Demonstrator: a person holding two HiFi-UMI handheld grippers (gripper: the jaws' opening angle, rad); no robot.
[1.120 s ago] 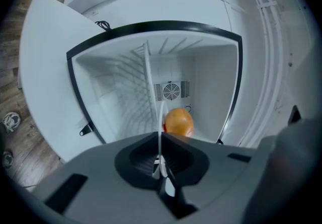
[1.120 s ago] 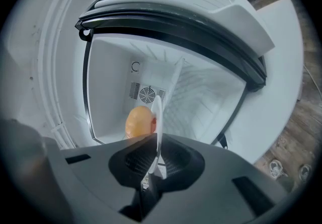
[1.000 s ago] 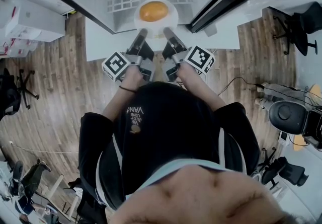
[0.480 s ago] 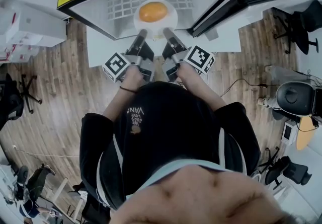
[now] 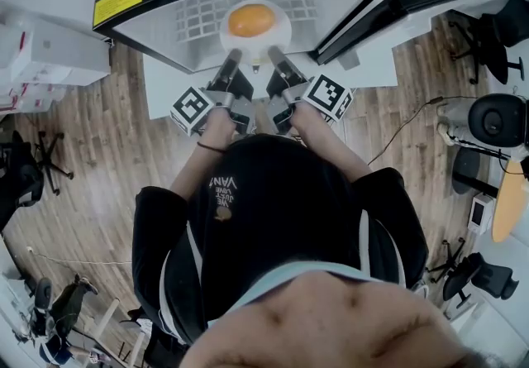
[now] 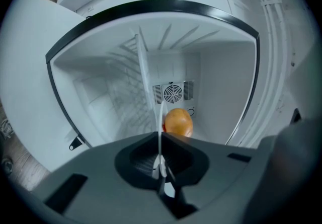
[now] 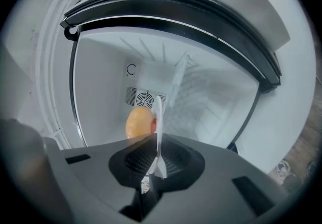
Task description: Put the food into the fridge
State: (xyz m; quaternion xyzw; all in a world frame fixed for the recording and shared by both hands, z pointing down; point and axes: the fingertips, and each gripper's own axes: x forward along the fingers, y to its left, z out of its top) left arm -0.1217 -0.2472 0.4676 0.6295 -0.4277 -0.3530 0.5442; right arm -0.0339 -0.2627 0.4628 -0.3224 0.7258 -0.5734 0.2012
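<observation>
While one orange (image 5: pixel 252 19) sits on one plate (image 5: pixel 284 28), fingers (image 5: pixel 228 67) of the left gripper (image 5: pixel 235 52) and right gripper (image 5: pixel 274 50) pinch it.

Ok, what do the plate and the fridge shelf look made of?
The plate looks thin, white and smooth, likely ceramic or melamine; its rim shows as a slim edge. The shelf looks like white coated wire, judging by its open grid.

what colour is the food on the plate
Orange, a rounded food on a white plate; it shows best in the head view.
</observation>
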